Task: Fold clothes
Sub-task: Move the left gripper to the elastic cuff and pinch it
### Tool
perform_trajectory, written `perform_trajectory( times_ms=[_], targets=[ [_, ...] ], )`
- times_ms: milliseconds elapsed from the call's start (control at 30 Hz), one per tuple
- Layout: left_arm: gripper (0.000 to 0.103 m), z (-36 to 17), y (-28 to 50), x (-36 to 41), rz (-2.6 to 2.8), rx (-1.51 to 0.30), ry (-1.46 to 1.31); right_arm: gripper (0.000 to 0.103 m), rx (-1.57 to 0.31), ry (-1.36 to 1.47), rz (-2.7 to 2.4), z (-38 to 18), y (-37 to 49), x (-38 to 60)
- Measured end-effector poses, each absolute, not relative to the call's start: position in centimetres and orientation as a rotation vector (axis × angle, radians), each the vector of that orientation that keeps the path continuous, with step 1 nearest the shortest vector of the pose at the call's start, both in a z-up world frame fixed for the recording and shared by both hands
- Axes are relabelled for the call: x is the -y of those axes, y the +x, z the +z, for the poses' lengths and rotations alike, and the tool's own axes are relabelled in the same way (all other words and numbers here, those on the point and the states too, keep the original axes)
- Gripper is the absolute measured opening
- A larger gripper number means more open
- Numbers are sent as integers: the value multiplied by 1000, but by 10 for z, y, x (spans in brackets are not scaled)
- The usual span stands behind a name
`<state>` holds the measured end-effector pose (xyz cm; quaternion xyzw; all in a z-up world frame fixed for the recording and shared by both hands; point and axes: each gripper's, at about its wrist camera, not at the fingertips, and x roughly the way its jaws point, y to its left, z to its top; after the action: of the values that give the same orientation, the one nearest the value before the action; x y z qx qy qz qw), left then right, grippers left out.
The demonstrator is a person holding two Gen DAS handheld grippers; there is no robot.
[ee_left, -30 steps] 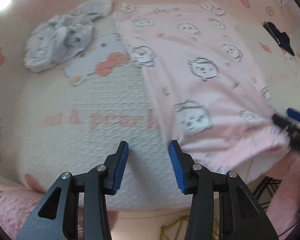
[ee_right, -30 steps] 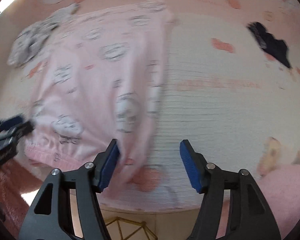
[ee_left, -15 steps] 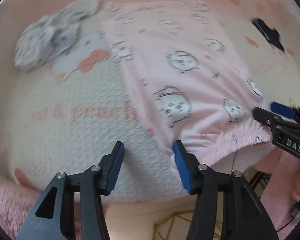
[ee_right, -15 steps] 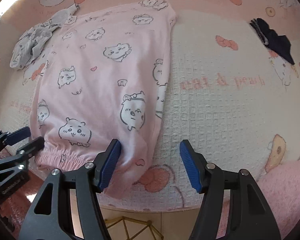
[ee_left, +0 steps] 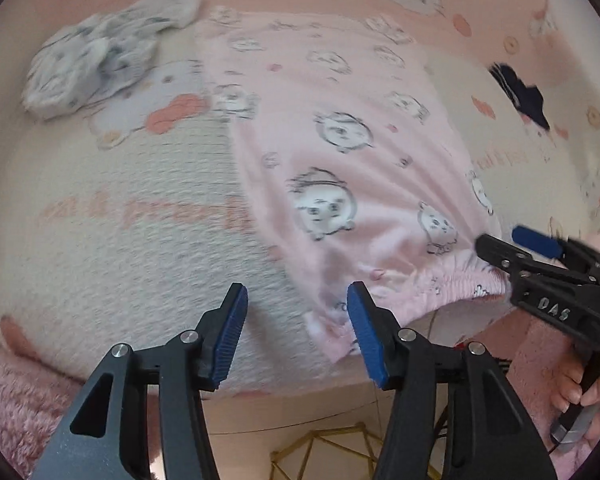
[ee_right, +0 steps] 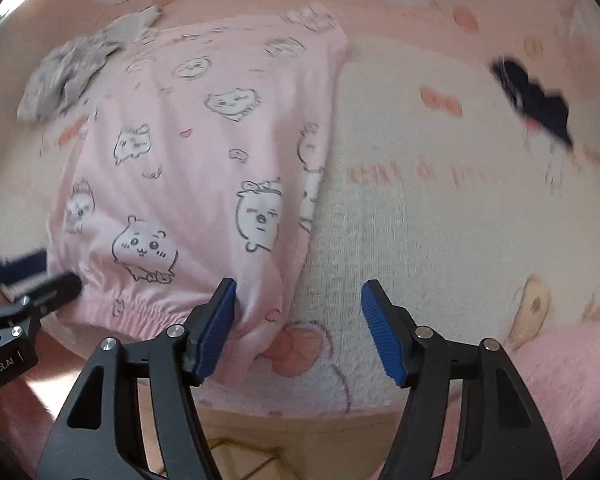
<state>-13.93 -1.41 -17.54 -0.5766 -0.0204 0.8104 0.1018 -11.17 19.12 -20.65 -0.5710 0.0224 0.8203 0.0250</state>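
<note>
At the far left of the bed lies a crumpled grey-white garment (ee_left: pixel 100 56), which has no part in this step. Next to it, a pink printed garment (ee_left: pixel 340 152) is spread flat on the bed cover (ee_left: pixel 120 216), with its elastic waistband (ee_right: pixel 136 314) at the near edge of the bed. The left gripper (ee_left: pixel 296 332) hovers over the left corner of this waistband; it is spread, with only the corner of the cloth near its right pad and nothing pinched. Further right, the right gripper (ee_right: pixel 298 330) hovers at the other corner of the waistband. It is also spread, and its left pad is just beside the fold of the cloth, but it presses on nothing. Well apart, at the far right, a small dark garment (ee_right: pixel 536 100) lies on the cover. The step in hand seems to be to take both waistband corners. To do it well, I think each gripper should come down so that the corner sits fully between the pads, and should catch both layers of the cloth and not the textured cover under it. Both should close at about the same time and lift evenly, because the soft cloth will sag and can slip if only the thin edge is pinched.
</note>
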Motion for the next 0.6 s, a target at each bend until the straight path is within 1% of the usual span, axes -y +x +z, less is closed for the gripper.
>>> perform_trajectory(
  times_ms=[67,200,233,300,333,400,433,467,533,600],
  targets=[
    [55,-173,-139,26,2362,182,-1704,64,-126,-1776,2550,-204,-109,-197],
    [55,-186,-143,36,2131,531,-1698,64,-380,-1896,2597,-208,-102,-202],
    [55,-189,-138,37,2066,614,-1716,65,-402,-1913,2595,-210,-100,-201],
    [55,-183,-105,37,2065,633,-1723,65,-404,-1925,2595,-212,-98,-198],
    [55,-179,-101,34,2072,612,-1720,65,-400,-1927,2600,-212,-97,-197],
    [55,-172,-93,28,2086,566,-1712,52,-392,-1930,2612,-211,-96,-196],
    [55,-172,-92,25,2095,552,-1707,40,-404,-1939,2618,-211,-96,-196],
    [50,-172,-92,23,2105,540,-1702,37,-410,-1946,2621,-211,-96,-196],
    [38,-179,-102,18,2140,522,-1705,36,-402,-1938,2623,-210,-92,-197],
    [38,-184,-108,14,2148,529,-1708,36,-422,-1942,2623,-214,-92,-197]
  ],
)
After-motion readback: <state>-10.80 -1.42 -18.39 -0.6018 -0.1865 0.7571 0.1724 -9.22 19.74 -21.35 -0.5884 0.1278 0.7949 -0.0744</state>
